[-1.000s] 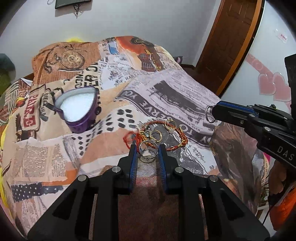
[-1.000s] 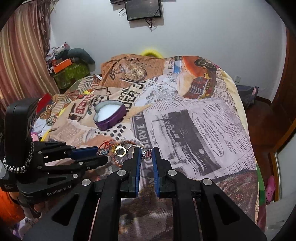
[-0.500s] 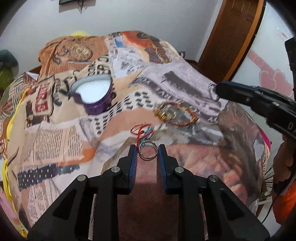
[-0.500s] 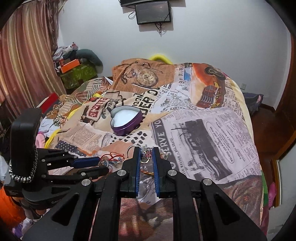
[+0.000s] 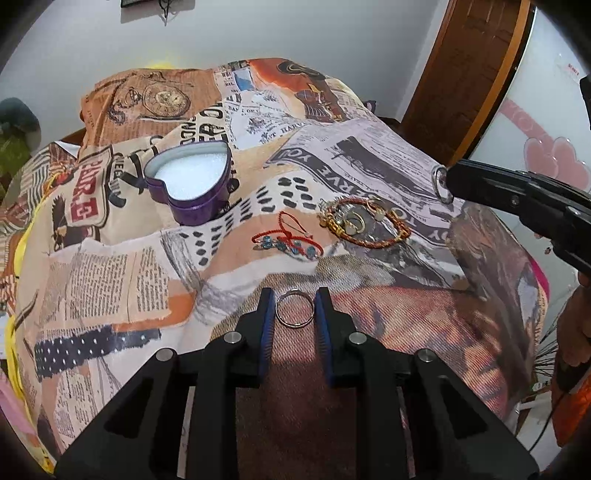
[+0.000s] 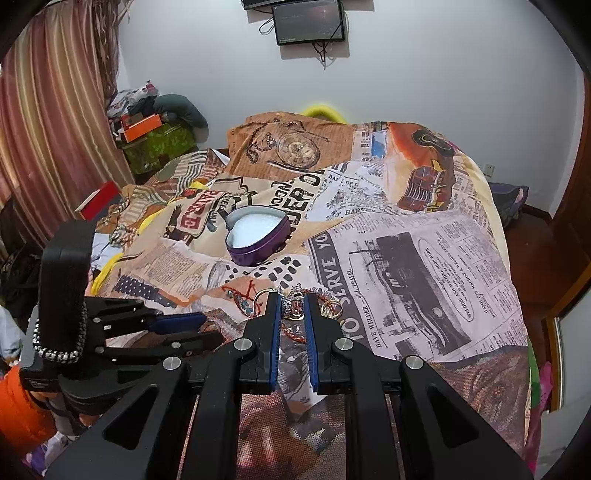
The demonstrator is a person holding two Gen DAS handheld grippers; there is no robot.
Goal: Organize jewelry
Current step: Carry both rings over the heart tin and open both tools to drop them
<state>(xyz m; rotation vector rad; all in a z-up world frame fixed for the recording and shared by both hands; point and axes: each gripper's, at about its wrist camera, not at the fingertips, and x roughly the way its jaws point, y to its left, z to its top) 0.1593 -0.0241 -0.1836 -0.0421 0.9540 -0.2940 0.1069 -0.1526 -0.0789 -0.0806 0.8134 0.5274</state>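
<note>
Currently left gripper (image 5: 295, 308) pinches a thin silver ring (image 5: 295, 309), lower centre. Right gripper (image 6: 293, 308) is clamped on a small jewelled ring (image 6: 291, 307). Purple heart tin (image 5: 192, 182) sits upper left; bracelet pile (image 5: 364, 220) mid-right on the bedspread (image 5: 110, 258).

Heart-shaped purple tin with white foam lining (image 5: 192, 184): one, open, on the bed.
Thin silver ring held in left fingers (image 5: 295, 308): one.
Silver ring at right fingers' tip (image 5: 440, 184): one.
Red cord bracelet with blue beads (image 5: 286, 238): one.
Braided orange-and-gold bracelet (image 5: 369, 221): one.
Small gold rings inside that bracelet: several, exact count unclear.
Newspaper-print bedspread (image 5: 369, 166): one.
Wall-mounted screen (image 6: 308, 20): one.
</note>
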